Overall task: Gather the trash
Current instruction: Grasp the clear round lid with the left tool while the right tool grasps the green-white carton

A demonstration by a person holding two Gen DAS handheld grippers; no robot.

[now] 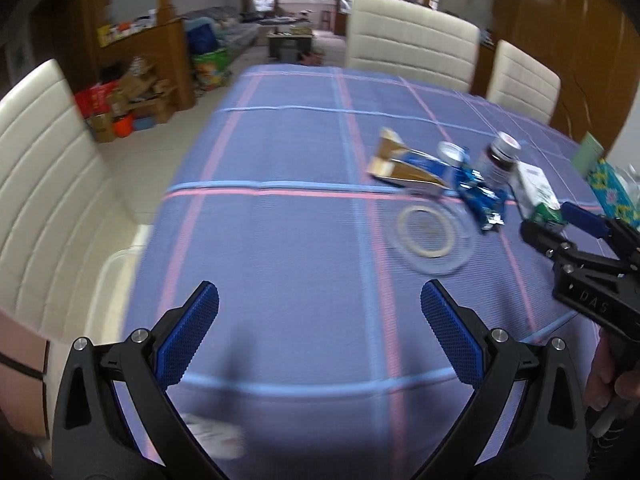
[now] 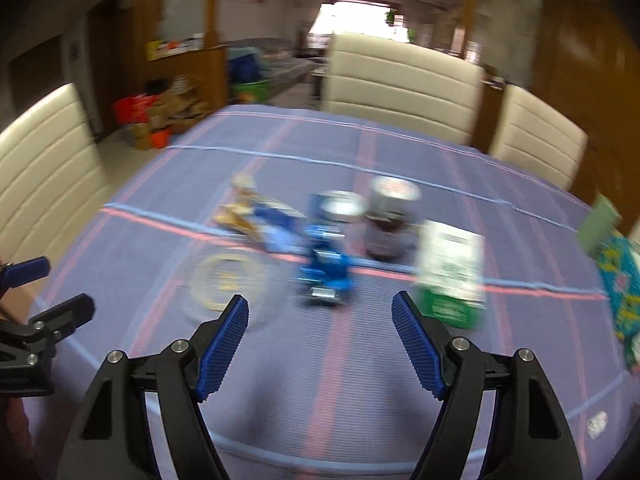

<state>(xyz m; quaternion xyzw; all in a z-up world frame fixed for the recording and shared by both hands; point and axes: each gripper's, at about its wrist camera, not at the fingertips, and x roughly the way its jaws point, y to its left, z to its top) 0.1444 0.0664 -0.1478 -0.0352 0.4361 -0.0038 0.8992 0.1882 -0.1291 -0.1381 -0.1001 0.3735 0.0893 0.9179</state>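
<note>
A cluster of trash lies on the blue checked tablecloth (image 1: 288, 240). It holds a flattened gold and blue packet (image 1: 408, 164) (image 2: 260, 216), a small tin can (image 1: 452, 152) (image 2: 340, 206), a crumpled blue wrapper (image 1: 480, 196) (image 2: 324, 276), a dark jar with a silver lid (image 1: 502, 158) (image 2: 390, 220) and a white and green carton (image 1: 538, 192) (image 2: 452, 272). My left gripper (image 1: 320, 296) (image 2: 48, 290) hovers open over bare cloth, left of the cluster. My right gripper (image 2: 320, 304) (image 1: 556, 224) is open and empty, just short of the blue wrapper.
A clear glass dish (image 1: 426, 232) (image 2: 226, 280) sits in front of the packet. A teal patterned box (image 1: 612, 192) (image 2: 620, 280) stands at the right edge. Cream chairs (image 1: 412, 36) (image 2: 400, 80) ring the table. Small paper scraps (image 1: 216, 436) (image 2: 596, 424) lie near the front edge.
</note>
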